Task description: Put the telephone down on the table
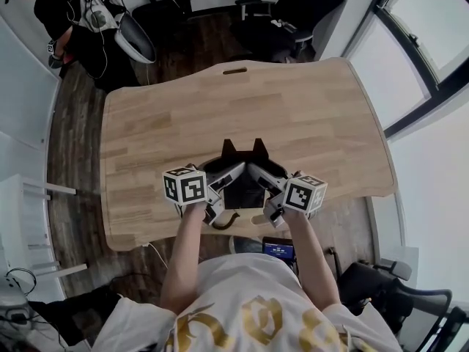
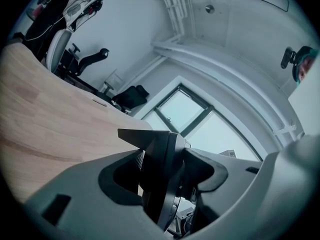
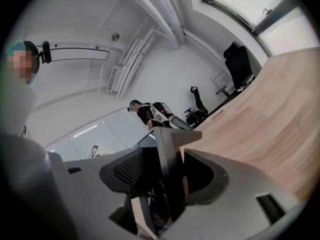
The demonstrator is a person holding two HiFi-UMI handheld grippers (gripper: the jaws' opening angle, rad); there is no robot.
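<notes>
Both grippers are on the telephone (image 1: pixel 244 188), one per side. Left gripper (image 1: pixel 226 178) is clamped on its left edge and right gripper (image 1: pixel 267 182) is clamped on its right edge. In each gripper view a black slab of the housing sits pinched between the pads. The jaws stand wide, and we think that's because the body is thick there.

We read the two-sided hold as a way to keep the unit level and stop it twisting on the way down. The telephone is over the near part of the wooden counter (image 1: pixel 315 116), close to our edge, with two black prongs pointing away from us.

What we can't tell:
- Whether the base touches the wood yet, since the grippers and housing cover the underside.
- Where the handset is; we can't pick it out from the body.
- What the dark loop (image 1: pixel 223 222) at the near edge is. Likely the cord, unconfirmed.
</notes>
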